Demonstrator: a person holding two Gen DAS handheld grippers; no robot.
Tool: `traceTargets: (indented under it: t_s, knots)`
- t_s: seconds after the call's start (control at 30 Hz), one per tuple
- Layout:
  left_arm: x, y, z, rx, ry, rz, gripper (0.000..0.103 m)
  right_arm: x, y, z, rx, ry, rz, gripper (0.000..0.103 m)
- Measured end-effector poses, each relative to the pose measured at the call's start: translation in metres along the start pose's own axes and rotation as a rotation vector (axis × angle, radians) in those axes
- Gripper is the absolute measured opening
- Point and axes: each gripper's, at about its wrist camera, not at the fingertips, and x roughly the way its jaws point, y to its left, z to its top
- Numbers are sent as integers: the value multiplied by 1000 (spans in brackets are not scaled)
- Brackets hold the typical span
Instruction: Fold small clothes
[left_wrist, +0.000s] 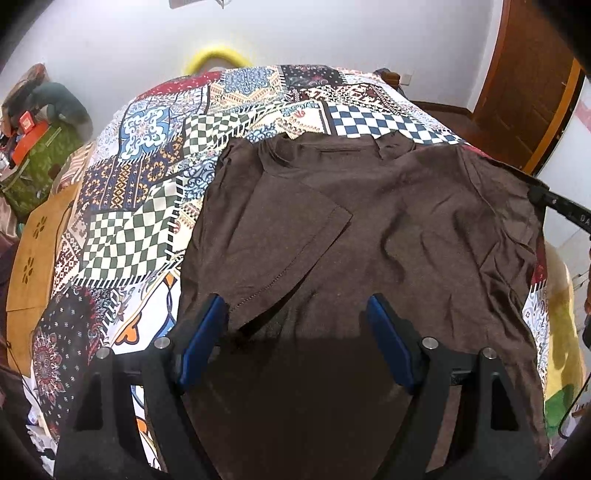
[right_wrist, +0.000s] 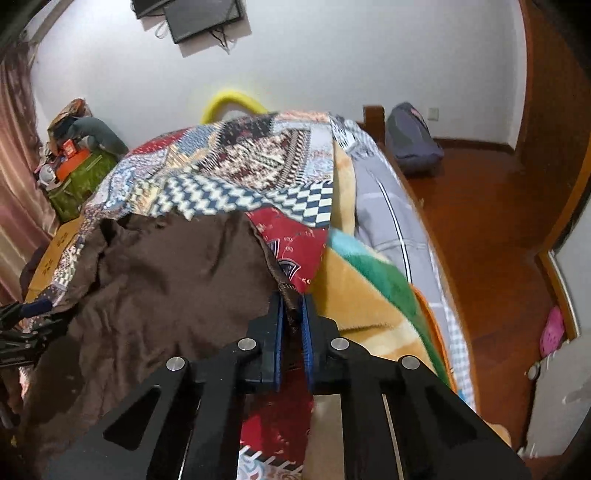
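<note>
R claw (right_wrist: 293, 301) clamped on brown tee (left_wrist: 332, 221) hem, collar far end, lengthwise away.

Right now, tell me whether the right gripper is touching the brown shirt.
Touching. The right wrist view shows the right gripper with its blue pads closed on the edge of the brown shirt, cloth pinched between them.

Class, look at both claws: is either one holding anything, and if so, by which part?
The right claw is shut on the brown shirt, pinching its right side edge. The left claw is open above the shirt, holding nothing.
</note>
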Motion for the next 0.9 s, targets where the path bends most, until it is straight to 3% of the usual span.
traceTargets:
  t_s: [0.27,0.47,0.9]
  knots:
    - [-13,8,-1,-25,-31,-16,79,-15,28,20,-56,-42,30,6]
    - [-18,13,-2,-18,-53,-3,79,-14,73,36,-128,-59,87,6]
    - [-17,37,-8,-54,-67,-6,79,68,145,48,-169,43,170,6]
